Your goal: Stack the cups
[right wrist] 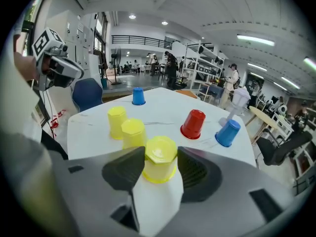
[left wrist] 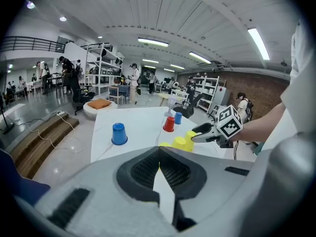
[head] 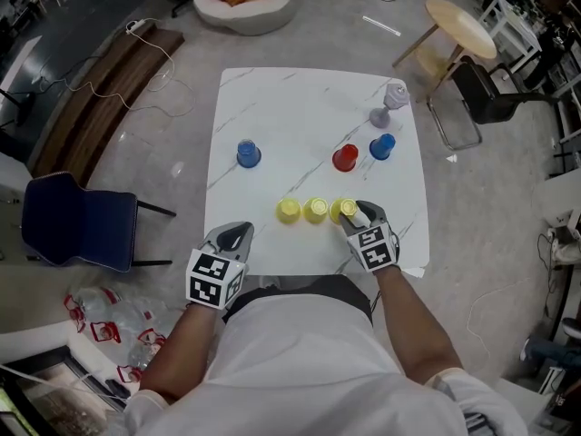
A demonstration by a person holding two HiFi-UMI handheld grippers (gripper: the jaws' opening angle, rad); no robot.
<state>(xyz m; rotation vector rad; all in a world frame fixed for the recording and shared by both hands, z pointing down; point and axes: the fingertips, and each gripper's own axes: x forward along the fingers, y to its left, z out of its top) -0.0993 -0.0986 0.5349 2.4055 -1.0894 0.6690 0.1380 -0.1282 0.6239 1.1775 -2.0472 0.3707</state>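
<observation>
Three upside-down yellow cups stand in a row near the front edge of the white table (head: 300, 107). My right gripper (head: 356, 212) (right wrist: 160, 164) has its pads against both sides of the rightmost yellow cup (head: 345, 209) (right wrist: 160, 157). The middle yellow cup (head: 315, 209) (right wrist: 133, 132) and the left yellow cup (head: 289, 210) (right wrist: 116, 121) stand close beside it. A red cup (head: 345, 158) (right wrist: 193, 124) and a blue cup (head: 382, 146) (right wrist: 228, 132) stand farther back on the right, and another blue cup (head: 248, 153) (right wrist: 138, 96) at the left. My left gripper (head: 238, 232) (left wrist: 159, 154) rests shut and empty at the front left edge.
A pale stemmed glass (head: 390, 103) stands at the table's far right corner. A blue chair (head: 77, 221) is to the left of the table and a round wooden stool (head: 458, 30) beyond its right corner. Cables and a bench lie on the floor at the left.
</observation>
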